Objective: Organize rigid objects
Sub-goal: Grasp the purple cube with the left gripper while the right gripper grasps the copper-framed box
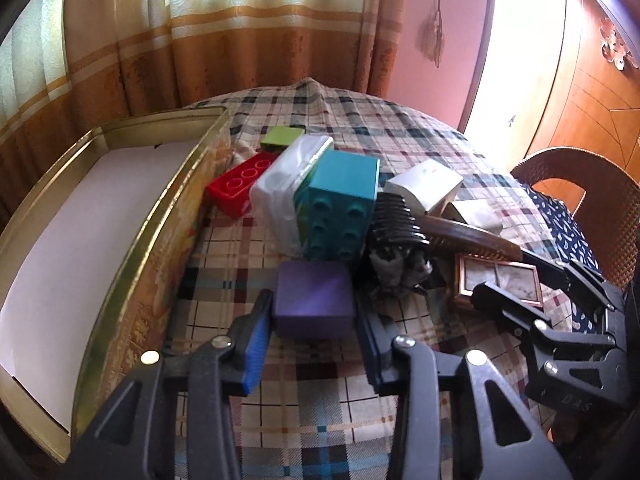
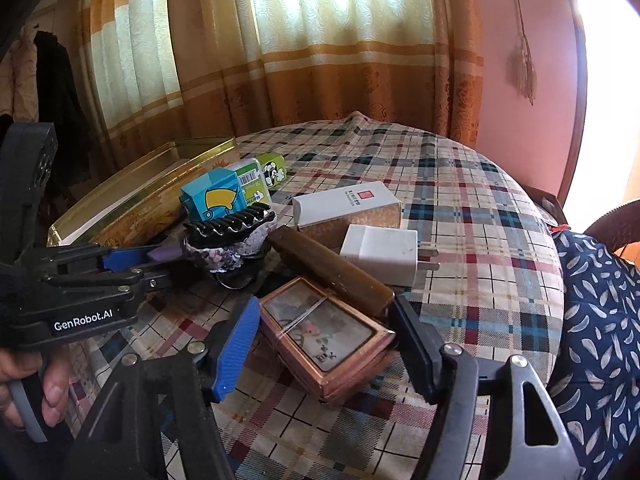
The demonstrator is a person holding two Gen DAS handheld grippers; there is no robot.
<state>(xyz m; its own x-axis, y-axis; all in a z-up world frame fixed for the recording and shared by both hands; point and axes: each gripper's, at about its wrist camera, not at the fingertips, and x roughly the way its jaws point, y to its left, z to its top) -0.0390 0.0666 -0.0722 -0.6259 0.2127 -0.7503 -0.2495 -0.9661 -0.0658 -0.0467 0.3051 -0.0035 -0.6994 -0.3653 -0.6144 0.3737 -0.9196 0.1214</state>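
A purple block (image 1: pixel 314 300) lies on the checked tablecloth (image 1: pixel 304 416), and my left gripper (image 1: pixel 312 309) is shut on it, a pad (image 1: pixel 256 344) against each side. In the right wrist view that gripper (image 2: pixel 160 260) comes in from the left with a sliver of the purple block (image 2: pixel 164 254) showing. My right gripper (image 2: pixel 326 312) stands open astride a copper-framed picture box (image 2: pixel 324 332), which lies flat on the cloth. Its pads (image 2: pixel 236 348) sit close to the box's sides. The open gold tin (image 1: pixel 120 216) with a white lining stands to the left.
Behind the purple block stand a teal brick (image 1: pixel 344 184), a white wrapped pack (image 1: pixel 280 192), a red brick (image 1: pixel 236 188) and a green box (image 1: pixel 282 138). A black hair claw (image 2: pixel 232 224), brown comb (image 2: pixel 332 272), white carton (image 2: pixel 344 204) and charger (image 2: pixel 380 254) crowd the middle. A wicker chair (image 1: pixel 600 200) stands at the right.
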